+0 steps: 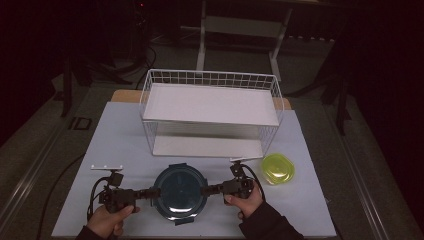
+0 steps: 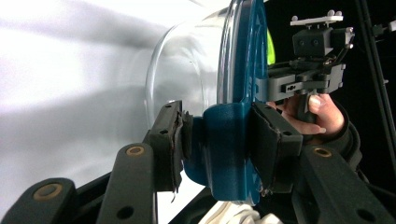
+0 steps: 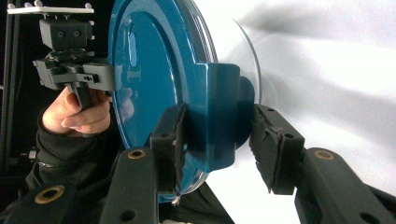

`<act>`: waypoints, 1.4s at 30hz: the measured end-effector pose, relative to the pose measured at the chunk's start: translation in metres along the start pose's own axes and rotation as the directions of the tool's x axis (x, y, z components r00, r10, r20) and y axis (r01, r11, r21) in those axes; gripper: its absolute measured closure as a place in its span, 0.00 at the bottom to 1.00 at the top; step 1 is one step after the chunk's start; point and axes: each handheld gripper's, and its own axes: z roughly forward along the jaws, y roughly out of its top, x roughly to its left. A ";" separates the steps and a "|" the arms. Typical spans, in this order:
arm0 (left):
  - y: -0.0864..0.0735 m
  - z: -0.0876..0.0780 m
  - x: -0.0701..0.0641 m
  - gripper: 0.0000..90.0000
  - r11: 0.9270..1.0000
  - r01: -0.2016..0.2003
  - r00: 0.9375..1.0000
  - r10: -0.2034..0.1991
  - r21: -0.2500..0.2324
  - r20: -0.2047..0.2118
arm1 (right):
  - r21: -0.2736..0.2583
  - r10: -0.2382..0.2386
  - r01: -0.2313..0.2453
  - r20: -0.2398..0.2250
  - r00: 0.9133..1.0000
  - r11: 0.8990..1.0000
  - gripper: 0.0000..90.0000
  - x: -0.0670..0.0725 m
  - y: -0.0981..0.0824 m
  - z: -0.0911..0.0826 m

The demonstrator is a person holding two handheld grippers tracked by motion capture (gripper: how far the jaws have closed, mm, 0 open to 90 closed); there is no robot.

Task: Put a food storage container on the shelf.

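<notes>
Since both grippers are working the same round container (image 1: 180, 192), the trick is keeping them level with each other. That container sits on the bench (image 1: 115, 145) just in front of the white wire rack (image 1: 210, 112), and everything else is easy to place from it: the left gripper (image 1: 150, 192) comes at its left edge, the right gripper (image 1: 206, 190) at its right edge, and a small yellow-green lidded tub (image 1: 278, 168) lies off to its right, apart from it.

In the left gripper view the jaws are clamped on a blue side latch (image 2: 229, 149), pads pressing it from both sides. In the right gripper view the jaws straddle the opposite latch (image 3: 222, 116); the inner pad touches it, the outer pad looks a hair off, so I'd call that one closing rather than fully clenched (hard to be sure from this angle).

My guess is the step is a two-sided lift or a latch release. Either way: squeeze evenly, move both hands together, don't twist.

Materials: the lid (image 3: 149, 84) is glossy teal plastic, smooth, with a reflection on top, so a bit slippery. The bowl underneath (image 2: 187, 65) is clear and curved, glass or hard plastic, can't tell. The jaw pads look like frayed rubber, good for grip. The rack is thin coated wire with flat white shelves.
</notes>
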 end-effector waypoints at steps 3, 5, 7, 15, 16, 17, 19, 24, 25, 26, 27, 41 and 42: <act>0.004 -0.002 -0.007 0.62 1.000 -0.017 1.000 0.017 -0.010 0.001 | -0.014 -0.014 0.014 -0.001 1.000 1.000 0.62 0.006 0.003 -0.006; 0.007 -0.003 -0.012 0.62 1.000 -0.026 1.000 0.026 -0.016 0.001 | -0.021 -0.022 0.022 -0.001 1.000 1.000 0.62 0.009 0.005 -0.010; 0.011 -0.003 -0.016 0.62 0.999 -0.033 0.999 0.033 -0.026 0.006 | -0.034 -0.037 0.037 0.002 0.999 0.999 0.62 0.014 0.008 -0.015; 0.026 -0.006 -0.036 0.62 0.996 -0.061 0.998 0.063 -0.065 0.027 | -0.084 -0.060 0.059 -0.012 0.998 0.995 0.63 0.030 0.021 -0.036; 0.028 -0.007 -0.037 0.62 0.996 -0.063 0.997 0.065 -0.064 0.030 | -0.091 -0.069 0.068 -0.008 0.998 0.994 0.63 0.031 0.023 -0.037; 0.030 -0.007 -0.040 0.62 0.996 -0.068 0.997 0.070 -0.063 0.030 | -0.095 -0.074 0.073 -0.009 0.997 0.993 0.63 0.033 0.023 -0.039; 0.034 -0.008 -0.045 0.62 0.995 -0.079 0.996 0.080 -0.060 0.026 | -0.103 -0.082 0.080 -0.008 0.997 0.991 0.63 0.036 0.025 -0.043; 0.047 -0.011 -0.060 0.62 0.992 -0.108 0.994 0.110 -0.071 0.021 | -0.131 -0.101 0.099 -0.007 0.995 0.986 0.63 0.045 0.032 -0.053; 0.050 -0.011 -0.063 0.62 0.990 -0.117 0.993 0.119 -0.074 0.021 | -0.139 -0.102 0.100 -0.007 0.995 0.985 0.63 0.047 0.034 -0.056; 0.054 -0.012 -0.066 0.62 0.990 -0.122 0.992 0.124 -0.075 0.023 | -0.145 -0.112 0.110 -0.004 0.994 0.983 0.63 0.050 0.036 -0.059; 0.057 -0.013 -0.069 0.62 0.988 -0.132 0.991 0.134 -0.079 0.023 | -0.151 -0.113 0.111 -0.002 0.994 0.982 0.63 0.052 0.038 -0.062; 0.113 -0.008 -0.102 0.62 0.976 -0.185 0.980 0.192 -0.115 0.051 | -0.230 -0.140 0.146 0.040 0.989 0.962 0.62 0.079 0.076 -0.101; 0.119 -0.008 -0.104 0.62 0.974 -0.193 0.978 0.200 -0.116 0.055 | -0.234 -0.142 0.148 0.042 0.989 0.961 0.63 0.081 0.080 -0.104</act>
